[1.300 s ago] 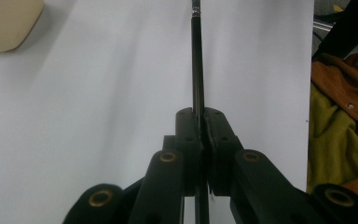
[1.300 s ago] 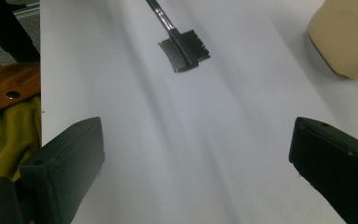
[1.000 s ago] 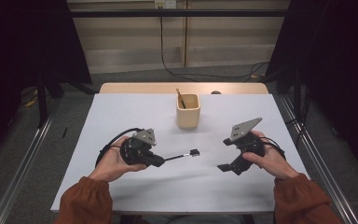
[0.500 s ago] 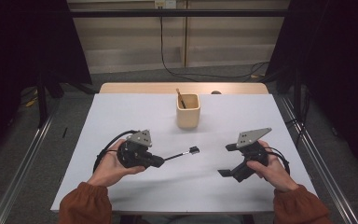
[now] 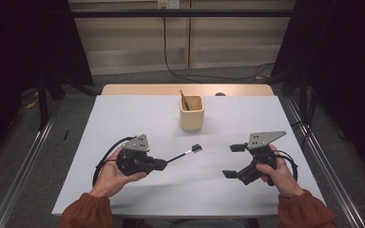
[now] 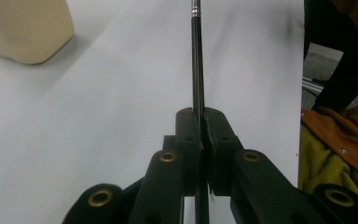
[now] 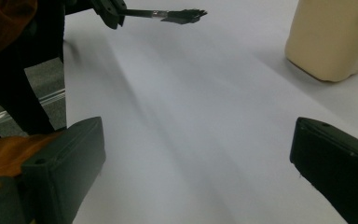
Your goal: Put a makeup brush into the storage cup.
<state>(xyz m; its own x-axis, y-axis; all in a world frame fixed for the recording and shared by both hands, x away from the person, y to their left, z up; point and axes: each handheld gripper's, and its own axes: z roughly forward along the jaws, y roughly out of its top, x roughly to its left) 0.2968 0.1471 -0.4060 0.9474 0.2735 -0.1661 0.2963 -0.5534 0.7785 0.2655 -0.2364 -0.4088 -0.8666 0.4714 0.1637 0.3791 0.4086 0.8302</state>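
Note:
My left gripper (image 5: 164, 164) lies on its side at the near left of the white table (image 5: 123, 118), shut on the thin black handle of a brush (image 5: 183, 154). The brush's dark head points toward the table's middle. In the left gripper view the jaws (image 6: 200, 114) pinch the shaft of the brush (image 6: 196, 70), which runs straight ahead. My right gripper (image 5: 233, 161) is at the near right, open and holding nothing, its jaws (image 7: 200, 158) wide apart. The brush (image 7: 177, 15) lies ahead of it in the right gripper view. A beige cup (image 5: 191, 113) stands behind both, with a wooden stick (image 5: 184, 100) in it.
The cup (image 6: 25, 28) is at upper left in the left gripper view and the cup (image 7: 335, 37) at upper right in the right one. A wooden strip (image 5: 147, 89) borders the table's far edge. Metal rails (image 5: 24, 171) run along the floor on both sides.
The right gripper has sunk a little toward the near edge and its top plate has levelled out. The left gripper still holds the brush and has barely shifted.

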